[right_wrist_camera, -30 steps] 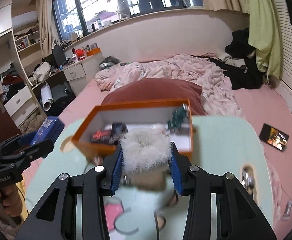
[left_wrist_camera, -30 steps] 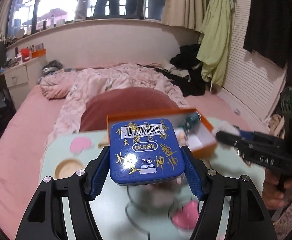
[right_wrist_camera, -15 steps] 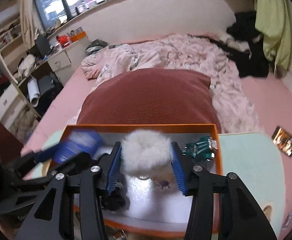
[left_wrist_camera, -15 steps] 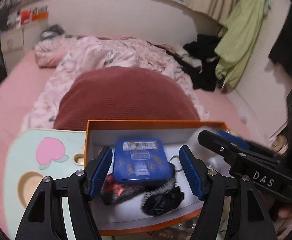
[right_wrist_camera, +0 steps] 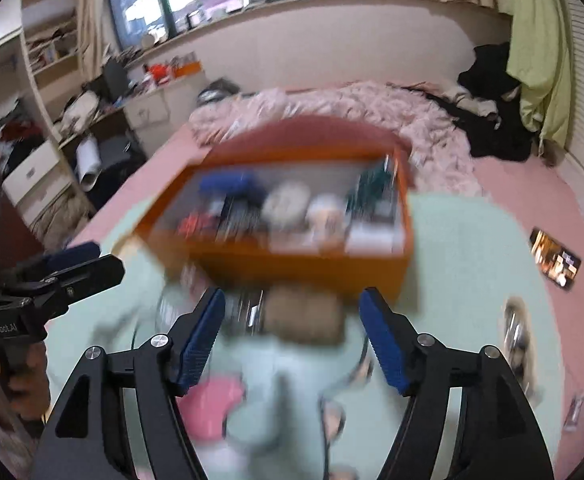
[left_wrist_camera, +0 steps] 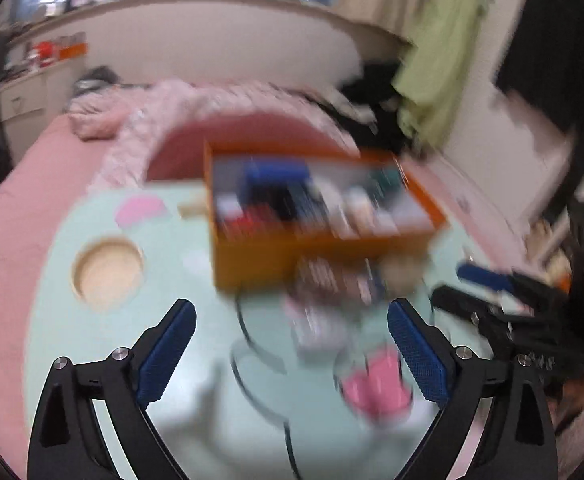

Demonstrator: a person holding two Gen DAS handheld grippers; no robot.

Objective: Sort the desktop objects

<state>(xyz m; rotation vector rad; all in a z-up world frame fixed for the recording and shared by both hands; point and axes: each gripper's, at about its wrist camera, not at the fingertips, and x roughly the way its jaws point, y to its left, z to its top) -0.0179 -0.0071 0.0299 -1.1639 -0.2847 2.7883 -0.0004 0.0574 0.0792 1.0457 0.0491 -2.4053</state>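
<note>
An orange box stands on the mint green table. The blue tin and the white fluffy ball lie inside it among other small items. My left gripper is open and empty, held back from the box over the table. My right gripper is open and empty, in front of the box. A brownish object and other small blurred things lie on the table before the box. Both views are motion-blurred.
A round wooden recess is in the table at the left. A dark red cushion and a pink bed lie behind the table. A phone lies on the bed at the right. Metal items lie near the table's right edge.
Both grippers have opened, leaving the blue tin and the white fluffy ball in the orange box, and have pulled back from the box toward the near side of the table.
</note>
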